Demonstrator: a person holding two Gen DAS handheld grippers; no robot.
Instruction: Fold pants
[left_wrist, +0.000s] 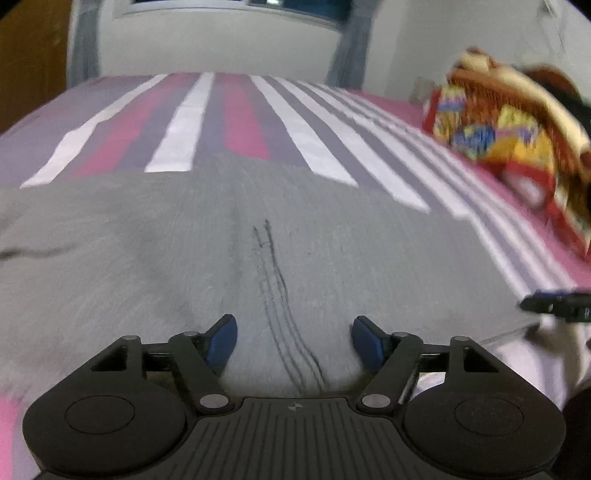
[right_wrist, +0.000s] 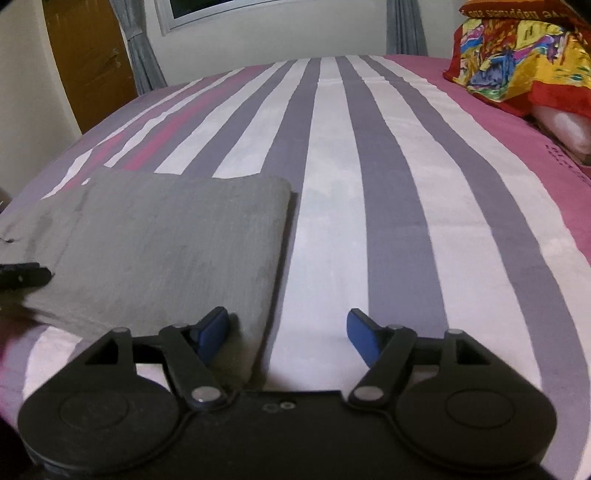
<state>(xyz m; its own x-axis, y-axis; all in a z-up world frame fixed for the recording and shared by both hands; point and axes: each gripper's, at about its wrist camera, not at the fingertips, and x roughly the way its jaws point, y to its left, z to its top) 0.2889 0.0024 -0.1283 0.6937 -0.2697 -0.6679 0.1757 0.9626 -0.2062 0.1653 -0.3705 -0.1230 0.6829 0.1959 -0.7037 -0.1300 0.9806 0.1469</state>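
Note:
Grey pants (left_wrist: 184, 251) lie folded flat on the striped bed, with a dark stitched seam (left_wrist: 273, 280) running toward me. My left gripper (left_wrist: 293, 341) is open just above the pants, its blue fingertips (left_wrist: 221, 341) on either side of the seam. In the right wrist view the pants (right_wrist: 166, 251) form a neat folded rectangle at the left. My right gripper (right_wrist: 288, 338) is open at the pants' near right corner, the left pad over the cloth, the right pad over the sheet. Each gripper's tip shows in the other view: (left_wrist: 554, 304), (right_wrist: 22, 277).
The bed sheet (right_wrist: 369, 184) has white, grey and pink stripes. A colourful red and yellow blanket pile (right_wrist: 517, 55) sits at the far right, also in the left wrist view (left_wrist: 509, 129). Behind are a window, grey curtains (right_wrist: 140, 55) and a wooden door (right_wrist: 92, 55).

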